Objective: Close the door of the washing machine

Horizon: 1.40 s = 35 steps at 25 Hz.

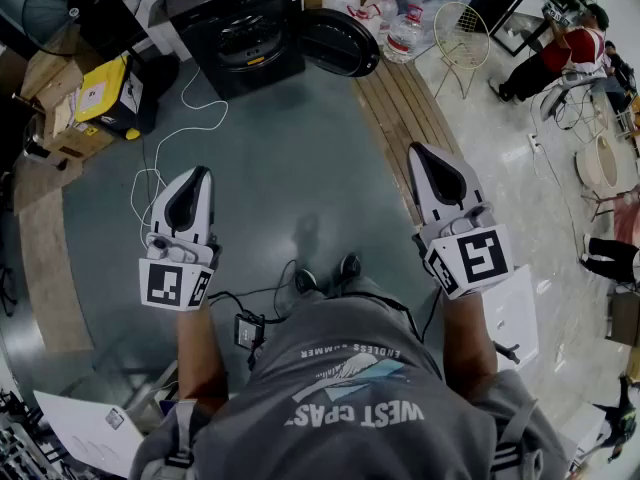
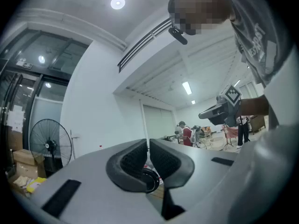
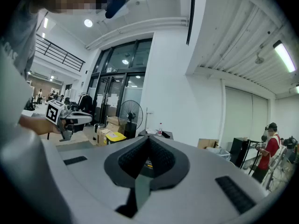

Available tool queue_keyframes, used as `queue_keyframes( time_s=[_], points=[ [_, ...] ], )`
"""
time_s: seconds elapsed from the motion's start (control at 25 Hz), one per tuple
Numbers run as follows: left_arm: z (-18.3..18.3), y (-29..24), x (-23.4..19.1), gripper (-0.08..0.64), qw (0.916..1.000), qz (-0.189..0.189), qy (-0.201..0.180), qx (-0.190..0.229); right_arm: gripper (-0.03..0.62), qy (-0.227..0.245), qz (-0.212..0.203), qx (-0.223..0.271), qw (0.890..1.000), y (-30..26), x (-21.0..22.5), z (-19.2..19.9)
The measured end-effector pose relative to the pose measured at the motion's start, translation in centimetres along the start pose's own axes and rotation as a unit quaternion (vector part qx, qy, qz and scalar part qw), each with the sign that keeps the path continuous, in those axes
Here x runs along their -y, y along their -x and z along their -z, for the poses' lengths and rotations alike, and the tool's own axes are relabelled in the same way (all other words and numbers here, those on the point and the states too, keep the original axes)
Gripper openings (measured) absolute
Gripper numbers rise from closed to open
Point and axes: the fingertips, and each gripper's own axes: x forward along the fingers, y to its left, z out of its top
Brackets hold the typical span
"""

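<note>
Two hand-held grippers hover over a glossy grey-green floor [image 1: 290,168]. The left gripper [image 1: 199,174] and right gripper [image 1: 421,151] are smooth white shells with black ribbed pads, each topped by a square-marker cube. Both have their jaws clenched on nothing, the left's showing only a hairline slit in its own view. The washing machine [image 1: 238,28] is a boxy black front-loader at the top centre of the head view, well apart from both tools. Its round, dark door [image 1: 340,40] hangs open to its right, and the frame edge cuts off the cabinet's top. A strip of wooden planks [image 1: 400,108] runs down from beside the door. Clear plastic bottles [image 1: 385,13] and a wire-frame chair [image 1: 462,30] crowd the upper right, while a wire-guarded fan [image 1: 70,3] is clipped at the upper left. A dark ring [image 2: 152,180] glimpsed beneath the left jaws is too cut off to identify – and the person's grey shirt [image 1: 350,398] hides the floor at the bottom of the head view
</note>
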Motion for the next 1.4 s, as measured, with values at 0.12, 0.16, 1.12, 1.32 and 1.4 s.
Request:
queue_keyframes(
  time_s=[0.12, 0.16, 1.12, 1.32, 1.4],
  points=[
    [0.2, 0.0, -0.3, 0.032, 1.0000, 0.002, 0.001, 0.000, 0.026, 0.001, 0.003, -0.001, 1.000, -0.2, -0.2, 0.0],
    [0.3, 0.1, -0.4, 0.032, 1.0000, 0.003, 0.001, -0.001, 0.026, 0.001, 0.003, -0.002, 1.000, -0.2, -0.3, 0.1],
    [2.8, -5.5, -3.9, 0.032, 0.9995, -0.001, -0.001, -0.032, 0.028, -0.044, -0.008, -0.004, 0.999, -7.9, 4.7, 2.0],
    [3.7, -9.2, -4.4, 0.032, 0.9990, -0.016, 0.001, -0.041, 0.028, -0.047, -0.021, -0.002, 0.999, -11.2, 7.9, 2.4],
    [4.0, -10.6, -4.4, 0.032, 0.9988, -0.021, 0.002, -0.043, 0.028, -0.047, -0.029, -0.003, 0.998, -12.4, 9.1, 2.6]
  ],
)
